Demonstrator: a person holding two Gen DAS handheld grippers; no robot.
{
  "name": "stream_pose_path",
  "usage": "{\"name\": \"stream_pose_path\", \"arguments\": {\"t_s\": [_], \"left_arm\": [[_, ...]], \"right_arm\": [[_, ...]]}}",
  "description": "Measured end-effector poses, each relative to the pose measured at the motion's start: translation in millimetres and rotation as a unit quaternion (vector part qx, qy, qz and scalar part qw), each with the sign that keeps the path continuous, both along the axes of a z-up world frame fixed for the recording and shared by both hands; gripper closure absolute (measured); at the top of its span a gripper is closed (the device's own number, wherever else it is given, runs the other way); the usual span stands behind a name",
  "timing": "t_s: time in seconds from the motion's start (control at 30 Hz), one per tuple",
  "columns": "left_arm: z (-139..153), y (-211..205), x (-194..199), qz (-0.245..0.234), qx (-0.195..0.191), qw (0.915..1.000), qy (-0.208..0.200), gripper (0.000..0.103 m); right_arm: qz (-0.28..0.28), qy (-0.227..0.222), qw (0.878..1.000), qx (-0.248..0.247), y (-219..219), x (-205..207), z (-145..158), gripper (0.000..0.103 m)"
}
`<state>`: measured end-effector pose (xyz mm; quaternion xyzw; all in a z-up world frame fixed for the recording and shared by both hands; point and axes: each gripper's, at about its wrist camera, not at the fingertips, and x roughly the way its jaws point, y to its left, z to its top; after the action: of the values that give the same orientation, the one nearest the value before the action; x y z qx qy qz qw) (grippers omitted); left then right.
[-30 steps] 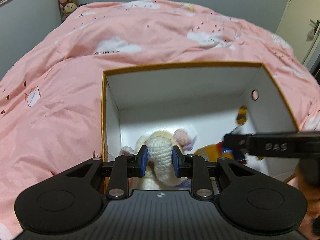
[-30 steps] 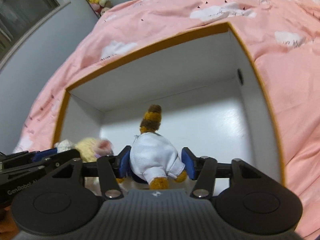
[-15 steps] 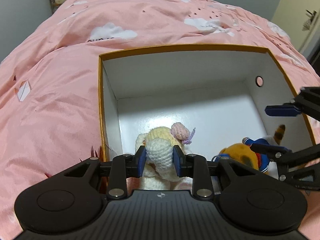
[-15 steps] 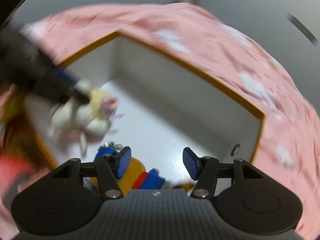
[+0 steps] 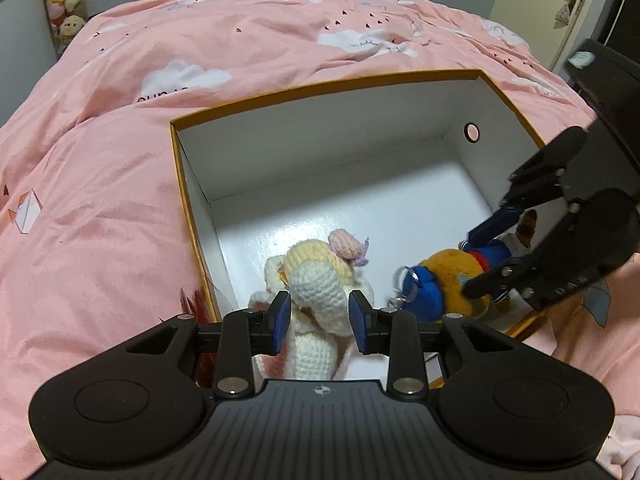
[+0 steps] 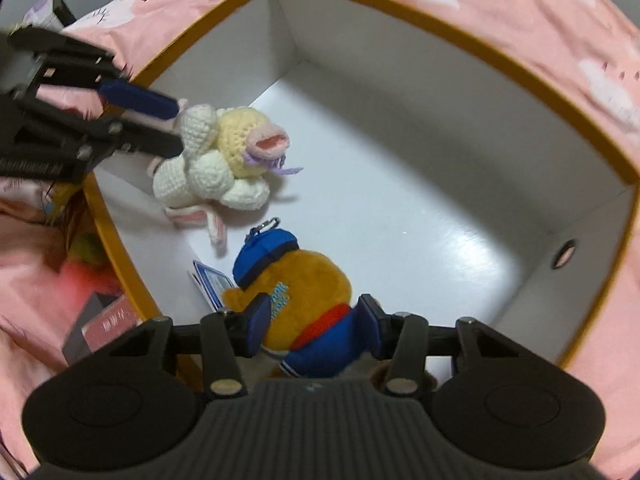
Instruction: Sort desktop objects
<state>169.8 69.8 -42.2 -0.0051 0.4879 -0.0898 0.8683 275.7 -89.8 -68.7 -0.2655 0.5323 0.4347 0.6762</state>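
Inside the box (image 5: 192,200), on its floor, the crochet doll (image 5: 316,292) lies between the opening left claw (image 5: 319,317), lengthwise along its fingers, while the right claw (image 6: 314,330) closes around the orange plush (image 6: 304,300).

Lower body of cream crocheted doll with yellow hair (image 5: 316,300) hidden behind left gripper (image 5: 319,317) body in left wrist view; whether the blue pads (image 5: 281,314) touch the yarn cannot be told.

Orange plush toy with blue cap and blue outfit (image 6: 296,300): legs run under right gripper (image 6: 312,328) housing, out of sight. In left wrist view its far end is covered by the right gripper's fingers.

Small blue-edged white card (image 6: 212,282) half hidden beneath the plush; print too small to read.

Dark grey box with red label (image 6: 102,326) outside the orange-rimmed white cardboard box (image 6: 400,16): blurred, lettering unreadable.

Shelf of plush toys (image 5: 64,0), far corner: cut by frame edge, too small to identify.
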Motion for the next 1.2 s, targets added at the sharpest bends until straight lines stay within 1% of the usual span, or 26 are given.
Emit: {"name": "stream_pose_path", "arguments": {"t_s": [0.07,0.1,0.2,0.23,0.33,0.4,0.47,0.5,0.53,0.57,0.7,0.77,0.83,0.9,0.97,1.03,1.1,1.13,1.2], "left_arm": [[-2.9,-1.2,0.4,-0.001,0.009,1.0,0.001,0.065],[-4.1,-2.6,0.6,-0.003,0.016,0.9999,0.001,0.065],[-6.9,-5.8,1.3,-0.006,0.032,0.9995,-0.002,0.061],[-7.4,-5.5,1.0,-0.007,0.032,0.9995,-0.002,0.057],[-8.0,-5.7,1.0,-0.004,0.028,0.9996,-0.002,0.056],[-7.7,-6.1,0.4,-0.004,0.028,0.9996,-0.003,0.056],[-7.1,-6.3,0.1,-0.003,0.027,0.9996,-0.003,0.056],[-6.7,-6.5,-0.3,-0.002,0.027,0.9996,-0.003,0.056],[-6.7,-6.9,-0.6,-0.002,0.027,0.9996,-0.004,0.056],[-6.6,-7.2,-0.8,-0.001,0.026,0.9996,-0.004,0.056],[-7.2,-8.8,-0.5,-0.006,0.022,0.9997,-0.004,0.056],[-7.4,-10.0,-0.7,-0.007,0.023,0.9997,-0.005,0.056],[-7.7,-9.9,-1.2,-0.006,0.025,0.9997,-0.006,0.056],[-6.1,-8.8,-2.5,-0.002,0.025,0.9997,-0.008,0.056],[-1.4,-6.8,-5.3,0.001,0.021,0.9996,-0.016,0.056],[4.9,-4.0,-9.1,0.005,0.016,0.9994,-0.029,0.056],[11.0,0.0,-13.0,0.013,0.01,0.9991,-0.04,0.056],[13.6,2.4,-15.1,0.019,0.008,0.9988,-0.045,0.056],[18.3,7.2,-18.6,0.029,0.004,0.9982,-0.053,0.056]], "right_arm": [[-0.015,0.014,1.0,0.01,5.5,3.4,-4.7,0.052],[-0.029,0.024,0.999,0.016,7.7,6.0,-6.7,0.053],[-0.08,0.032,0.996,0.036,11.9,14.5,-10.1,0.053],[-0.101,0.038,0.993,0.049,10.9,19.1,-10.3,0.053],[-0.165,0.052,0.981,0.085,4.9,32.3,-11.5,0.053],[-0.193,0.046,0.975,0.099,2.9,35.3,-10.0,0.053],[-0.209,0.026,0.972,0.103,1.9,33.9,-4.0,0.056],[-0.208,0.014,0.973,0.103,2.2,31.1,0.6,0.057],[-0.203,0.003,0.974,0.101,2.4,27.4,5.9,0.062],[-0.196,-0.003,0.976,0.1,2.8,23.9,10.9,0.063],[-0.135,-0.013,0.987,0.083,2.1,10.1,28.1,0.063],[-0.102,-0.019,0.993,0.058,7.0,-0.2,27.7,0.063],[-0.075,-0.024,0.996,0.036,15.5,-8.3,20.3,0.063],[-0.057,-0.037,0.998,0.015,21.2,-14.6,11.9,0.059],[-0.042,-0.055,0.998,0.009,19.4,-17.2,11.3,0.047],[-0.036,-0.074,0.997,-0.003,23.1,-18.3,9.3,0.041],[-0.028,-0.098,0.994,-0.028,27.7,-18.7,-0.4,0.042],[-0.028,-0.101,0.994,-0.039,28.4,-18.1,-5.9,0.043],[-0.028,-0.098,0.994,-0.034,28.3,-17.1,-12.8,0.042]]}}
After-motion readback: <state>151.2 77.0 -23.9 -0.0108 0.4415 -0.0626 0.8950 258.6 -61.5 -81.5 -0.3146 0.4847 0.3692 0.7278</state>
